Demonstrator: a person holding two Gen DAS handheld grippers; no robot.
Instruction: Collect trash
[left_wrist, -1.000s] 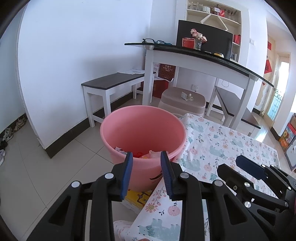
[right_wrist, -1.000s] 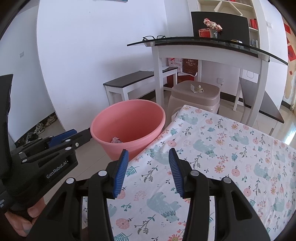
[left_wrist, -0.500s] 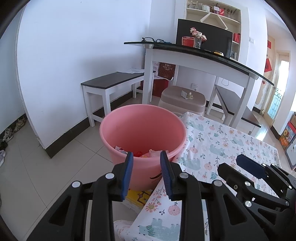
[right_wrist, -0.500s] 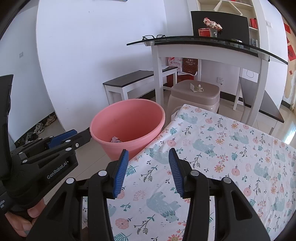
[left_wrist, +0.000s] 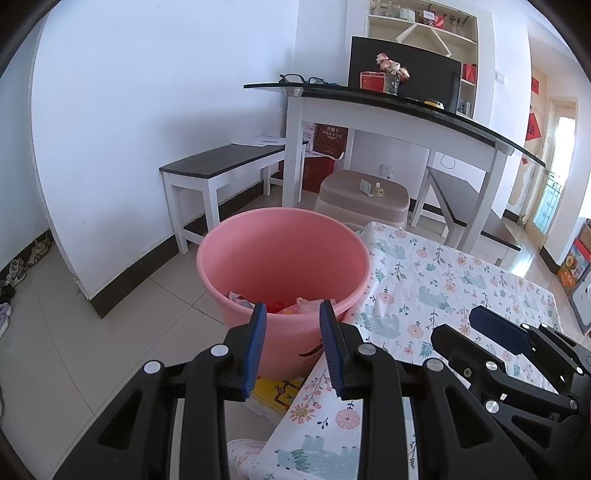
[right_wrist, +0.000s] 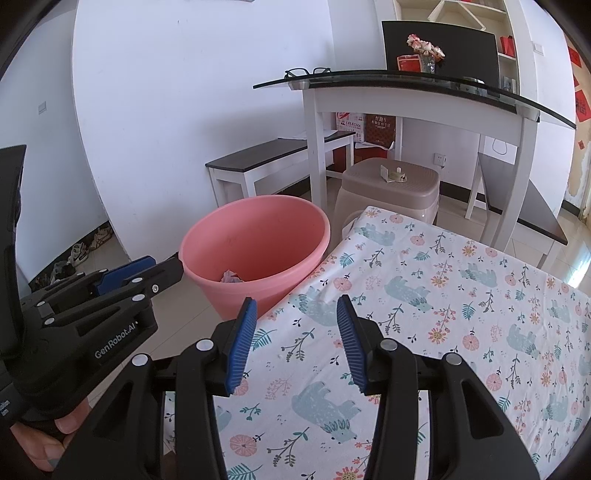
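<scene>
Holding crumpled scraps, round pink bucket (left_wrist: 284, 258); both tools (left_wrist: 291, 343) (right_wrist: 293, 336) released, empty.

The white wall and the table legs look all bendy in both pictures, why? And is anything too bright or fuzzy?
Left wrist view: the fisheye lens bows the white wall and leaves dark corners; the sunlit doorway at the right is washed out. Right wrist view: the same bending curves the glass-topped white table; the round pink plastic bucket stays sharp, nothing looks blurred.
</scene>
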